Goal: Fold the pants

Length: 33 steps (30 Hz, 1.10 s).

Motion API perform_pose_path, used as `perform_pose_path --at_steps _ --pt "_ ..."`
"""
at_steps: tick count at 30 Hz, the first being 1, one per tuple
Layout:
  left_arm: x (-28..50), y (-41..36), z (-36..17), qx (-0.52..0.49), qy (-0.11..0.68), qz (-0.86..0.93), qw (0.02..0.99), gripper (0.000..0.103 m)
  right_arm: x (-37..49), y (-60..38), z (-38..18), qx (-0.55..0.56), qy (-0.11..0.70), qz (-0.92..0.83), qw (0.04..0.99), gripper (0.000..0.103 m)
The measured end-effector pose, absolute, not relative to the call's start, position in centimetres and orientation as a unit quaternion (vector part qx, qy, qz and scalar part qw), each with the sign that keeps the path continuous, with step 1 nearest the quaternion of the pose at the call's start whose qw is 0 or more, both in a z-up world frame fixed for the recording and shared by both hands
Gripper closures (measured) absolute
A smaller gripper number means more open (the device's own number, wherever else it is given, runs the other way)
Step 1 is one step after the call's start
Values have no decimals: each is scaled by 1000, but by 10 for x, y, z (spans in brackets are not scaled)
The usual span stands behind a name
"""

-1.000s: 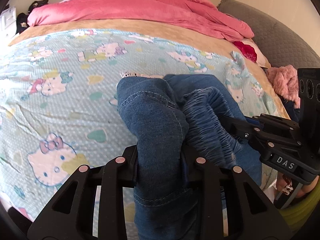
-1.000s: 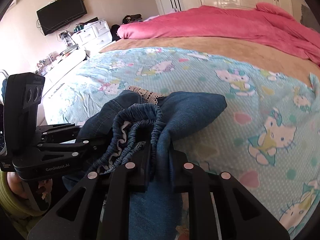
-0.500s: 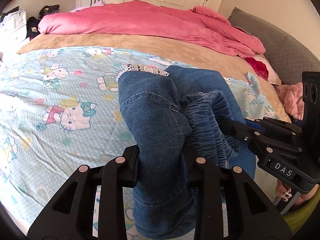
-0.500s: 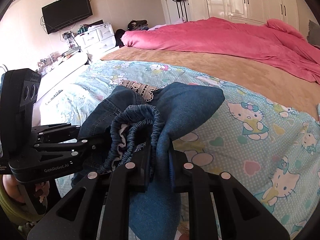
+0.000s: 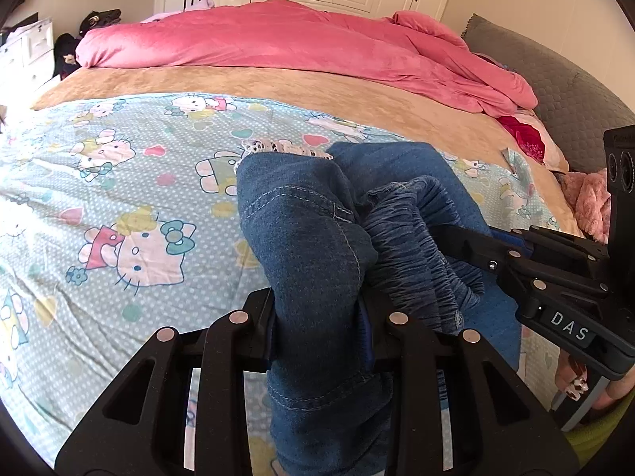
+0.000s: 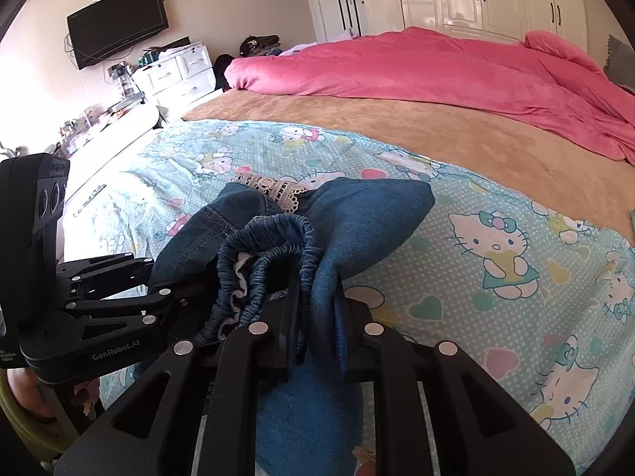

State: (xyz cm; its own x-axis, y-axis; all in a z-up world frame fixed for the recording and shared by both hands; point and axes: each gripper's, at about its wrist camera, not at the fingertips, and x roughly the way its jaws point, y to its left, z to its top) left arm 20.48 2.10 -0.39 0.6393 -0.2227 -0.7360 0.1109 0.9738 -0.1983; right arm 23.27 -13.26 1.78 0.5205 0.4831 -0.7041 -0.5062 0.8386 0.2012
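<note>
Blue denim pants (image 5: 309,230) with an elastic gathered waistband (image 5: 416,250) and a lace trim (image 5: 285,146) are bunched and held up over the bed. My left gripper (image 5: 319,317) is shut on a thick fold of the denim. My right gripper (image 6: 315,313) is shut on the pants (image 6: 365,214) beside the waistband (image 6: 270,250). The right gripper also shows at the right of the left wrist view (image 5: 468,246), and the left gripper at the left of the right wrist view (image 6: 158,285). The two grippers are close together.
A light blue cartoon-cat sheet (image 5: 119,206) covers the near part of the bed (image 6: 496,146). A pink duvet (image 5: 297,47) lies along the far side. A grey headboard (image 5: 567,83) is at the right; white drawers (image 6: 178,71) and a television (image 6: 115,23) stand at the left.
Both grippers have risen and moved forward over the bed with the pants in them; more of the far room shows. Both grips are unchanged.
</note>
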Motion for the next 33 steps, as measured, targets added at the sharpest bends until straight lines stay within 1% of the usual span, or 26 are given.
perform_pose_path --at_steps 5,7,8,10,12,14,16,18,29,33 --pt "215 23 -15 -64 423 -87 900 80 240 -133 4 -27 411 258 874 87" --pt "218 25 -22 -63 431 -80 897 78 242 -134 -5 -34 420 239 875 82" --pt "219 26 -26 -65 432 -78 896 77 243 -135 -8 -38 423 233 875 77" --pt "218 28 -30 -65 432 -74 896 73 244 -138 -15 -36 430 226 873 73" --pt "218 29 -33 -62 434 -70 896 69 247 -143 -22 -32 441 218 870 63" --pt "217 28 -35 -60 436 -69 895 67 249 -147 -29 -30 450 207 868 59" --pt "217 28 -35 -60 436 -70 895 65 251 -151 -36 -24 460 201 864 59" --pt "216 28 -35 -60 436 -70 895 63 252 -154 -41 -18 467 193 863 53" --pt "210 30 -35 -62 439 -65 894 56 250 -157 -36 -9 469 192 862 52" --pt "206 33 -31 -63 438 -61 895 51 249 -159 -29 -5 464 188 866 52"
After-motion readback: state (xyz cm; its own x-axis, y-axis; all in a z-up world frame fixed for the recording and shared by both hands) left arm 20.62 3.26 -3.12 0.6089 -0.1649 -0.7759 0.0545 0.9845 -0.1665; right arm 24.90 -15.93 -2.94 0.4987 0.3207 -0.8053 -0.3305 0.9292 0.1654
